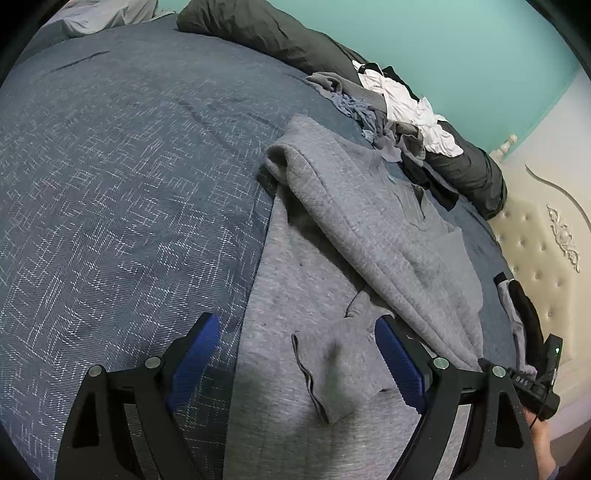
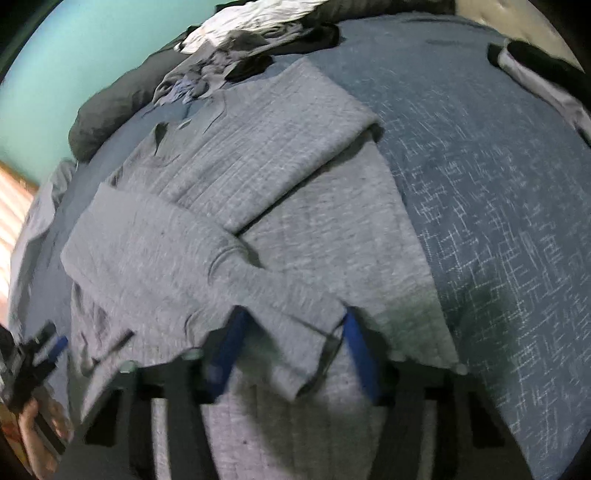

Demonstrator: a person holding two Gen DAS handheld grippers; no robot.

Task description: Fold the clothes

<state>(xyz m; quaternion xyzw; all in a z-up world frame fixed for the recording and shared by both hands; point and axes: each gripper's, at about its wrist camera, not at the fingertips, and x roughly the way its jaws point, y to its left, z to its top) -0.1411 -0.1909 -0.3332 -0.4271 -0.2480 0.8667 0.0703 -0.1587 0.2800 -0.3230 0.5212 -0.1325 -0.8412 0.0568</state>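
A grey sweatshirt (image 1: 295, 273) (image 2: 295, 229) lies spread on the blue patterned bedspread (image 1: 110, 184) (image 2: 498, 184), with both sleeves folded in over its body. In the left wrist view my left gripper (image 1: 297, 321) is open just above the cloth, and a sleeve cuff (image 1: 336, 373) lies loose between its blue pads. My right gripper (image 2: 293, 321) has its jaws apart, and a cuff (image 2: 291, 354) lies between and partly over its blurred fingers. Each gripper shows at the edge of the other's view: the right gripper (image 1: 543, 380) and the left gripper (image 2: 44, 354).
A heap of unfolded clothes (image 1: 399, 107) (image 2: 251, 37) sits at the far side of the bed against a dark duvet (image 1: 266, 33). A black and white garment (image 1: 517, 306) (image 2: 546, 74) lies near the cream tufted headboard (image 1: 546, 236). A teal wall stands behind.
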